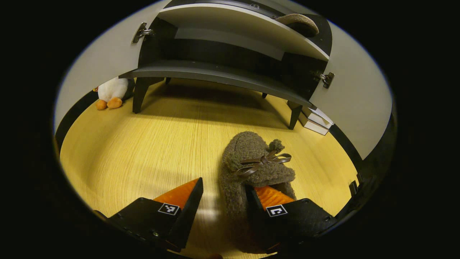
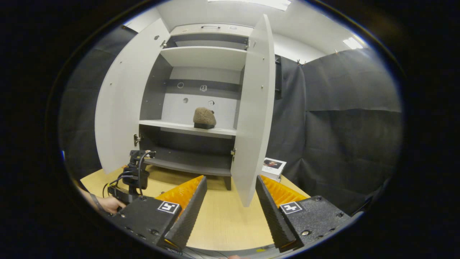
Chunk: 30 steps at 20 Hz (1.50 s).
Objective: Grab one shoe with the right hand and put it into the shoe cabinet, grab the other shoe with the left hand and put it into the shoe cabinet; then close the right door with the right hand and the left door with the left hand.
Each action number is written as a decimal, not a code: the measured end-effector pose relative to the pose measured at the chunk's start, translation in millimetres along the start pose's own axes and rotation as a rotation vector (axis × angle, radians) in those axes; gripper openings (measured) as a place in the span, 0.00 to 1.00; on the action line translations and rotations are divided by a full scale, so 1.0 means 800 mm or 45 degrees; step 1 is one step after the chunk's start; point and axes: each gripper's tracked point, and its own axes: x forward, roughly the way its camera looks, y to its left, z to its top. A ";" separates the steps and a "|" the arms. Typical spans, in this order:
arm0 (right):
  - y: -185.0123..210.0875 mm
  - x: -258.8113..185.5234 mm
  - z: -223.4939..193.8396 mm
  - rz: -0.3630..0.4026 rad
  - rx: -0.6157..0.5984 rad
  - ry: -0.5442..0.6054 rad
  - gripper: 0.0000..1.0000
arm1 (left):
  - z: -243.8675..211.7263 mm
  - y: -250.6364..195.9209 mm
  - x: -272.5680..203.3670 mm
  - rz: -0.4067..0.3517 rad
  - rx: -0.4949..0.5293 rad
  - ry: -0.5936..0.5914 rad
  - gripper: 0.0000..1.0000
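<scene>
In my left gripper view, a white plush toy with orange feet [image 1: 111, 93] sits far left on the pale wooden floor [image 1: 151, 144], beside a dark leg of the white shoe cabinet [image 1: 230, 72]. My left gripper [image 1: 222, 201] hangs low over the floor with its fingers spread wide. The left finger is over bare wood, while the right finger reaches into the opening of the fuzzy brown slipper with a shiny brown ribbon bow [image 1: 253, 163], so the slipper's near side wall lies between my fingers; I cannot tell whether either finger touches it. The slipper lies on the floor in front of the cabinet, toe toward it. Up on the cabinet's white middle shelf, toward the right, rests the other fuzzy brown slipper [image 1: 300, 23], and a small stack of white boxes [image 1: 316, 120] stands on the floor by the cabinet's right leg. In my right gripper view, my left gripper [image 2: 134, 172] and the hand holding it [image 2: 107, 203] show low at the left. Behind them the cabinet [image 2: 201, 57] stands with both doors swung open, the left door [image 2: 118, 108] and the right door [image 2: 253, 108], and the shelved slipper [image 2: 204, 118] sits on the middle shelf. My right gripper [image 2: 230, 201] is spread open on nothing, the right door's lower edge between its fingers farther off.
</scene>
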 end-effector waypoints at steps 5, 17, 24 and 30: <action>0.000 0.001 0.000 0.003 -0.013 0.012 0.87 | 0.001 -0.006 0.009 -0.029 -0.048 -0.044 0.64; 0.017 -0.010 0.006 0.066 -0.041 -0.010 0.87 | 0.019 0.007 -0.028 0.108 -0.129 -0.201 0.02; 0.032 -0.010 0.004 0.110 -0.021 -0.020 0.87 | 0.099 -0.018 -0.174 0.139 -0.045 -0.441 0.02; 0.048 -0.011 0.005 0.169 -0.001 -0.029 0.87 | 0.314 -0.045 -0.246 0.160 0.023 -0.751 0.01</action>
